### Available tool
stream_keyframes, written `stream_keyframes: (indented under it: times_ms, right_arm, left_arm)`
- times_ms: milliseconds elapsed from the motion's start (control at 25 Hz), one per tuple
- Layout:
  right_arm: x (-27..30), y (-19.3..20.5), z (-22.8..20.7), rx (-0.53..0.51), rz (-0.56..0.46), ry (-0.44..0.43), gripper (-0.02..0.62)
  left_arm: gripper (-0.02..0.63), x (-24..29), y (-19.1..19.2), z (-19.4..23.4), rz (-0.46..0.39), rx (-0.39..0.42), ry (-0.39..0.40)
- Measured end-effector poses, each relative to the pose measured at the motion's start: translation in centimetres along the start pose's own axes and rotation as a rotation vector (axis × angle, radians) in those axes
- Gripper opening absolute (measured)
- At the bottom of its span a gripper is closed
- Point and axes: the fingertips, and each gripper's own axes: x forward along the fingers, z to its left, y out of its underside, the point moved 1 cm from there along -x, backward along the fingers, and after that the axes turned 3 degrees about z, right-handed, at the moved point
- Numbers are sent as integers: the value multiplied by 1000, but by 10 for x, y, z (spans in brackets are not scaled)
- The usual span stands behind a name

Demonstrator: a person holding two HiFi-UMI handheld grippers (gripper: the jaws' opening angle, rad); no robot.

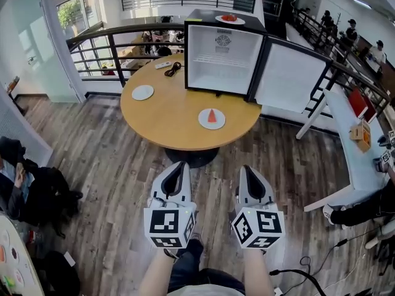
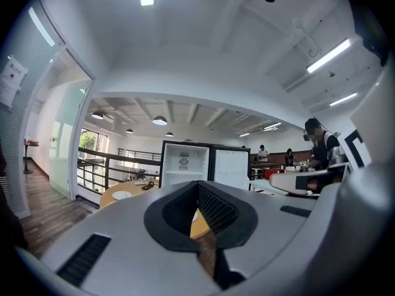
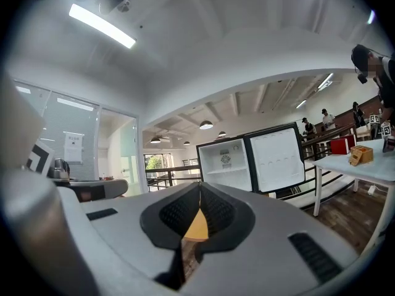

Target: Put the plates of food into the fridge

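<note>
Since the left gripper (image 1: 181, 165) and right gripper (image 1: 247, 169) were both pressed shut and empty, the plate of red food (image 1: 212, 118) on the table's (image 1: 163, 121) near right, before the open fridge (image 1: 222, 60), risked being shoved rather than gripped.

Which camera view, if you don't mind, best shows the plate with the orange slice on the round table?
The head view: the plate lies fully visible from above, with its slice. In the left gripper view at most a white sliver shows past the shut jaws; the right gripper view hides it.
</note>
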Motion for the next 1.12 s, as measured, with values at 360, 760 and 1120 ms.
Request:
stream_keyframes:
  times_ms: [360,760,1120]
  right_arm:
    - [88,-17,-3,-15,-8,24,14]
    - [134,-14,-20,-8,22,42,14]
    - [189,-13,-45,-3,46,19,14]
  left_arm:
    - [8,80,-15,43,-7,-8,34]
    - [8,127,-10,58,20,-15,44]
    - [8,183,-2,69,45,-27,13]
